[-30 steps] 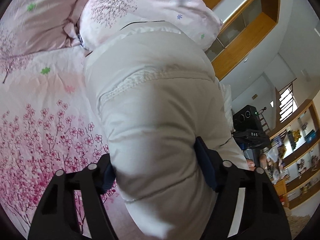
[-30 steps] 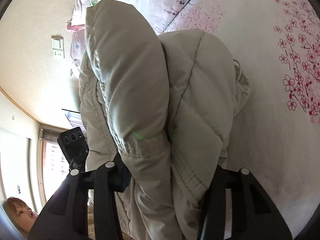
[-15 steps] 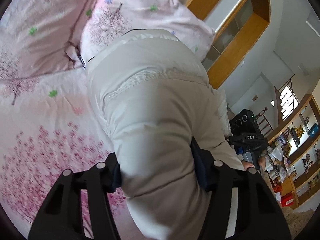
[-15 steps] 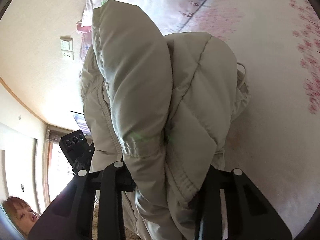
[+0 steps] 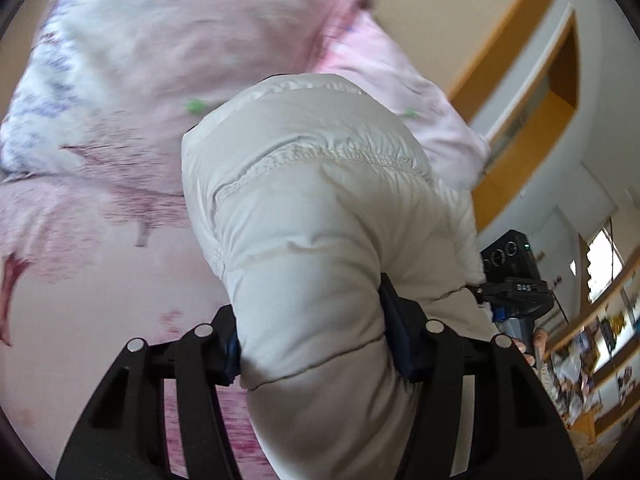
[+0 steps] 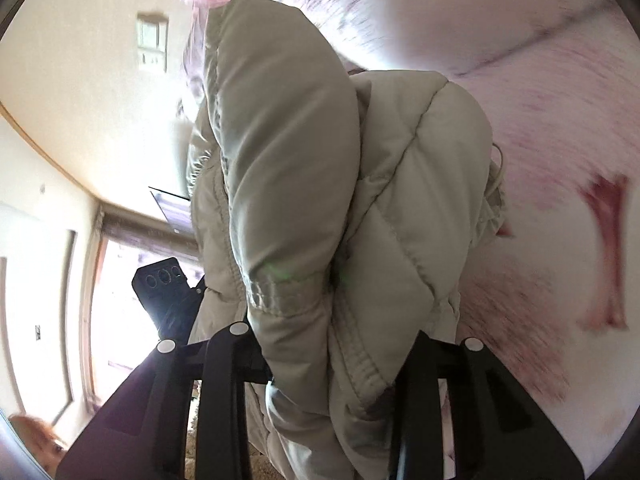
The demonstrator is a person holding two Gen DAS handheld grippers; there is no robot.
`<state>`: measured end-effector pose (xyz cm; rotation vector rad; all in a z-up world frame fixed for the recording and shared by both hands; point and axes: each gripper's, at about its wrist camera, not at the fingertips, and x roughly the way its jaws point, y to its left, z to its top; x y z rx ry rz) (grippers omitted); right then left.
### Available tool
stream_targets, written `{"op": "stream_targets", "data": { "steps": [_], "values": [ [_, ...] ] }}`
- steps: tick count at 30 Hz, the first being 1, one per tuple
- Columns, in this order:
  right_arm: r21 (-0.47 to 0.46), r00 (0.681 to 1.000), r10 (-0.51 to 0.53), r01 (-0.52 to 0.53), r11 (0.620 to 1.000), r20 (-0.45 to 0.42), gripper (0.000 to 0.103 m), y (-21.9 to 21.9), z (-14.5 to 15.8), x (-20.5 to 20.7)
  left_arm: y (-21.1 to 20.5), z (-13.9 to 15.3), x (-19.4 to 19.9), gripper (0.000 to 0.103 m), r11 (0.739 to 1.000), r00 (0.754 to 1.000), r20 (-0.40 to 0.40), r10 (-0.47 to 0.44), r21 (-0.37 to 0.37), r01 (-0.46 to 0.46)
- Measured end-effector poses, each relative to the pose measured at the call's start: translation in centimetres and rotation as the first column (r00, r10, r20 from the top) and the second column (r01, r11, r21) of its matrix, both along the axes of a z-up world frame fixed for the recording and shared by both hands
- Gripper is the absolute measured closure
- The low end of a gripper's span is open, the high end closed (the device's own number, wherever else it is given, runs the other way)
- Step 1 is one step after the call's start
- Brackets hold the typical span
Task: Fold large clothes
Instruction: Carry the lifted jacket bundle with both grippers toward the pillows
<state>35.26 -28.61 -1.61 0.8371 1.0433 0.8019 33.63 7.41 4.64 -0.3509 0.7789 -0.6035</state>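
In the left wrist view, a blurred pink blossom-print bedspread is seen from nine o'clock round to seven o'clock, with a pink pillow toward eleven o'clock. A pale beige puffer jacket fills the centre and runs down to six o'clock, where a thick padded fold is clamped by the left gripper, one finger pressed against each side. At three to four o'clock, the other handheld unit is seen just beside the jacket, with wooden shelving behind it.

In the right wrist view, a wall switch plate is seen at ten o'clock and a bright window at eight o'clock. The jacket is bunched through the centre, and its cuffed, quilted folds are gripped at six o'clock by the right gripper. The bedspread is spread from one to four o'clock, heavily blurred.
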Motion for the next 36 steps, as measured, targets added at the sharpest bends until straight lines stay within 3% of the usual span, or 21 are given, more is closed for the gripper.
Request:
{"op": "stream_targets", "data": {
  "steps": [6,11,13,15,18,20,22,25,27,30,32,34,36],
  "values": [
    [-0.093,0.997,0.021,-0.028,0.995,-0.070,0.067,4.4,-2.2,3.2,4.8,-3.8,2.4,0.044,0.997,0.992,-0.107,0.066,-0.018,-0.069],
    [-0.172,0.986,-0.057,0.030,0.985,-0.155,0.030,5.1,-5.5,3.9,4.6,-4.4,2.3,0.035,0.998,0.995,-0.078,0.067,0.018,-0.065],
    [-0.158,0.984,-0.076,0.050,0.986,-0.164,0.029,4.8,-5.9,3.7,4.5,-4.4,2.0,0.030,0.996,0.994,-0.071,0.080,0.041,-0.077],
    [-0.194,0.986,-0.098,0.071,0.978,-0.131,0.029,4.8,-5.1,2.9,4.5,-4.0,1.8,0.017,0.988,0.993,-0.035,0.113,0.106,-0.108],
    [-0.308,0.989,-0.136,0.113,0.945,-0.054,0.028,4.5,-2.6,1.2,3.7,-2.9,0.4,0.014,0.958,0.986,0.059,0.155,0.237,-0.164],
    [-0.371,0.987,-0.160,0.151,0.916,0.007,0.028,4.5,-1.1,0.3,2.7,-2.2,-0.1,0.011,0.918,0.976,0.124,0.179,0.337,-0.211],
    [-0.436,0.977,-0.196,0.210,0.875,0.078,0.028,4.4,0.6,-0.9,1.4,-1.6,-0.7,0.011,0.862,0.963,0.196,0.184,0.439,-0.255],
    [-0.465,0.961,-0.235,0.276,0.841,0.146,0.028,3.7,2.3,-2.4,0.4,-1.1,-1.2,0.011,0.816,0.953,0.244,0.181,0.504,-0.284],
    [-0.480,0.945,-0.260,0.324,0.815,0.198,0.030,3.4,3.4,-3.3,0.4,-1.0,-1.4,0.011,0.806,0.950,0.250,0.189,0.512,-0.296],
    [-0.501,0.919,-0.248,0.377,0.779,0.305,0.042,4.6,5.9,-5.3,0.6,-0.8,-1.6,0.011,0.800,0.946,0.256,0.199,0.516,-0.308],
    [-0.530,0.905,-0.203,0.388,0.754,0.374,0.058,6.2,6.8,-6.5,0.5,-0.6,-1.9,0.011,0.794,0.944,0.259,0.206,0.519,-0.315],
    [-0.553,0.900,-0.158,0.380,0.741,0.407,0.068,7.6,7.0,-7.3,0.4,-0.5,-2.2,0.011,0.787,0.941,0.264,0.212,0.525,-0.324],
    [-0.567,0.900,-0.127,0.367,0.737,0.418,0.073,8.4,6.8,-8.2,0.4,-0.4,-2.5,0.011,0.781,0.939,0.268,0.217,0.530,-0.331]
  ]
}}
